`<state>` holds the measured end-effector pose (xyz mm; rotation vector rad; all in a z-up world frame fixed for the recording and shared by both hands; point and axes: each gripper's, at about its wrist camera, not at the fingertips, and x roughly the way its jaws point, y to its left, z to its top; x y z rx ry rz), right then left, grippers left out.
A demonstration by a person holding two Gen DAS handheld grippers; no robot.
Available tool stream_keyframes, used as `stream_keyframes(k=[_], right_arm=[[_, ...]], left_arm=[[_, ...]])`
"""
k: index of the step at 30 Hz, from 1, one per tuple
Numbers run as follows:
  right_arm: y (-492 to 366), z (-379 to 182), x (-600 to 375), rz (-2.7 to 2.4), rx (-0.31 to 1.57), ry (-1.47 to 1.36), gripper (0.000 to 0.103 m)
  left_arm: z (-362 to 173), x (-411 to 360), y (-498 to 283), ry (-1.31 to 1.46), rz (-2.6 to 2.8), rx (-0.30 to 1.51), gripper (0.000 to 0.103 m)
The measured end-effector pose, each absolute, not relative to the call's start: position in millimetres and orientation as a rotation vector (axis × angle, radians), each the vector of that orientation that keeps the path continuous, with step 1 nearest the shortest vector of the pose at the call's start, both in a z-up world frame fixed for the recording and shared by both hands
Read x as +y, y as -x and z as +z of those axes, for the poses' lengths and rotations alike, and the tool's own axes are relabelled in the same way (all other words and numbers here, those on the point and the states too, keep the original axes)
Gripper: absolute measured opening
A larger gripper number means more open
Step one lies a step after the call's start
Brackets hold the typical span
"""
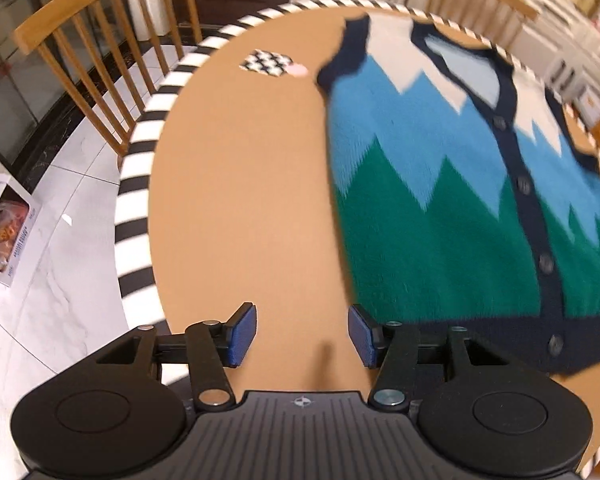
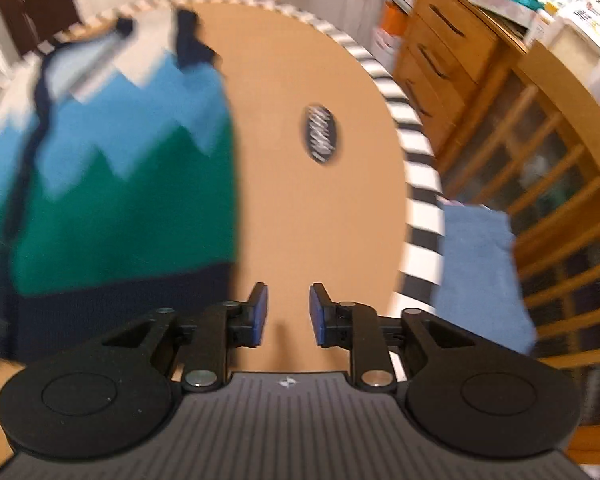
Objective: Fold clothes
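A knit sleeveless cardigan (image 1: 439,184) lies flat on the round tan table (image 1: 240,200), white at the top, blue in the middle, green below, with a navy hem and a navy button band. It also shows in the right wrist view (image 2: 112,176), blurred. My left gripper (image 1: 301,334) is open and empty, above bare table just left of the cardigan's lower left corner. My right gripper (image 2: 288,314) is open and empty, above bare table just right of the cardigan's lower right corner.
The table has a black-and-white striped rim (image 1: 134,184). A checkered patch (image 1: 266,63) and a dark oval mark (image 2: 321,134) lie on the tabletop. Wooden chairs (image 1: 96,52) stand around it. A blue cloth (image 2: 479,272) hangs on a chair at right; a wooden dresser (image 2: 439,64) stands behind.
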<state>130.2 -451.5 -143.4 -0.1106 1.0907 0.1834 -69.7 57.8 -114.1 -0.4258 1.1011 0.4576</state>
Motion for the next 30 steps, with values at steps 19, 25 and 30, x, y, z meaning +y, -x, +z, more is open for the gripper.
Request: stream_keyframes(k=[19,25,30], right_arm=[[-168,-168,-416,0.159,1.139,0.277,0.008],[-245,-175,-422,0.005,1.076,0.481,0.003],[-300,-175,-427,-0.059,1.066,0.445,0.003]], left_arm=[[-149,-44,16,0.271,0.001,1.277,0.021],[-149,-94,-13,0.333,-0.218,1.314,0.021],[-136,-93,-23,0.357,-0.239,1.314,0.022]])
